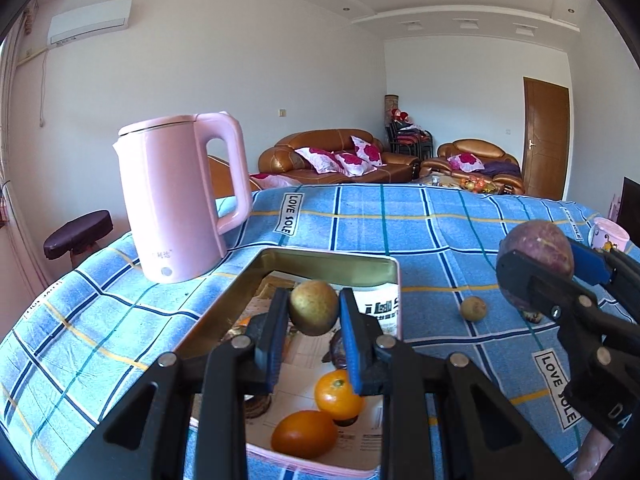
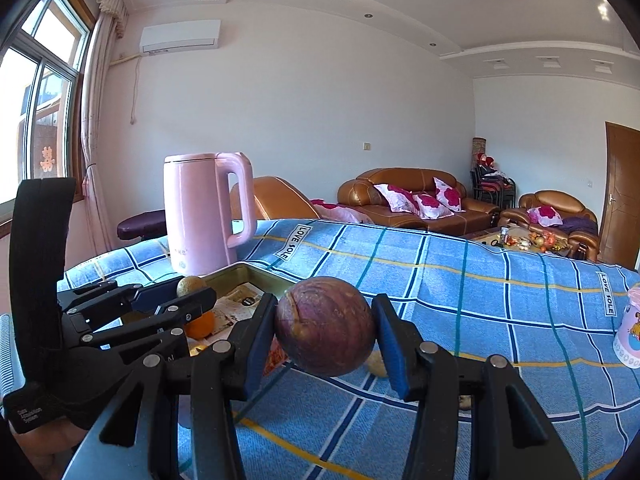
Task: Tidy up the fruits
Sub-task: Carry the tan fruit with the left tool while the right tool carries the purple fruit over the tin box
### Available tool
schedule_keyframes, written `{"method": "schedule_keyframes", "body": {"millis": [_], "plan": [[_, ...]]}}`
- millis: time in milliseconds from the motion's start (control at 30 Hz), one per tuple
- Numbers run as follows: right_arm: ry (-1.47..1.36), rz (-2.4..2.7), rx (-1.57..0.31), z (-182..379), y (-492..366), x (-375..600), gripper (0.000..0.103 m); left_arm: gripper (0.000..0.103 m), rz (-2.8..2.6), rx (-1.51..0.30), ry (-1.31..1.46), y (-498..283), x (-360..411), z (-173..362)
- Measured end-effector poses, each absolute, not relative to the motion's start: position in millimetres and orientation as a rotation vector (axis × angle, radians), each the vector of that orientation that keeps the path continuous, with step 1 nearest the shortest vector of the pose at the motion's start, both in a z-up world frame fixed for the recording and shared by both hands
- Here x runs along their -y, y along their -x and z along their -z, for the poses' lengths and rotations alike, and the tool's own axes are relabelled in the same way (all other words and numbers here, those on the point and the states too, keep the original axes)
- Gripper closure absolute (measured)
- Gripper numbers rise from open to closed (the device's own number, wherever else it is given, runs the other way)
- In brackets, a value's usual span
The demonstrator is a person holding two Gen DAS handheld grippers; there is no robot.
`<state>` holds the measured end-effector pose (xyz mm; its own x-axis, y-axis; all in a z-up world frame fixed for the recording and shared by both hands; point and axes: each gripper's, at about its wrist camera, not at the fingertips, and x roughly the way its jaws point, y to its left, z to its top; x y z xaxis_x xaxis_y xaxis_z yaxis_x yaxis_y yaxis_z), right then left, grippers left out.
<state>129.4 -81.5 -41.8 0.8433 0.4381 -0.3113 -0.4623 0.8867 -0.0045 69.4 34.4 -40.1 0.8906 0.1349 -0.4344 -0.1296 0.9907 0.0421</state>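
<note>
Your left gripper (image 1: 314, 332) pinches a small brownish-green round fruit (image 1: 313, 307) above the gold-walled rectangular tin (image 1: 332, 266); your right gripper (image 2: 325, 336) clamps a wrinkled purple round fruit (image 2: 325, 326) over the blue checked cloth-covered counter (image 2: 480, 304), brown leather sofas (image 2: 416, 200) beyond.

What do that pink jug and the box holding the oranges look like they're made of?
The pink kettle looks like smooth moulded plastic with a soft satin sheen, though the shell could hide metal inside. The box seems to be thin tin: its inner wall shines brassy gold and mirrors its surroundings, and printed paper lines its floor.
</note>
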Motion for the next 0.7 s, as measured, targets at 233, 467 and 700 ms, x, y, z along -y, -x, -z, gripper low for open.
{"method": "schedule_keyframes", "body": {"millis": [233,467,700], "plan": [[0.092,-0.530,-0.306,35.1,-134.0,54.7,0.052,0.076,-0.173,-0.478,-0.004,-69.8,-56.7,44.3],[0.100,-0.567,-0.324,37.8,-139.9,34.3,0.052,0.076,-0.193,-0.507,0.029,-72.5,-78.8,47.9],[0.113,-0.597,-0.364,45.8,-147.8,16.9,0.052,0.076,-0.182,-0.534,0.041,-76.2,-86.0,50.8]]}}
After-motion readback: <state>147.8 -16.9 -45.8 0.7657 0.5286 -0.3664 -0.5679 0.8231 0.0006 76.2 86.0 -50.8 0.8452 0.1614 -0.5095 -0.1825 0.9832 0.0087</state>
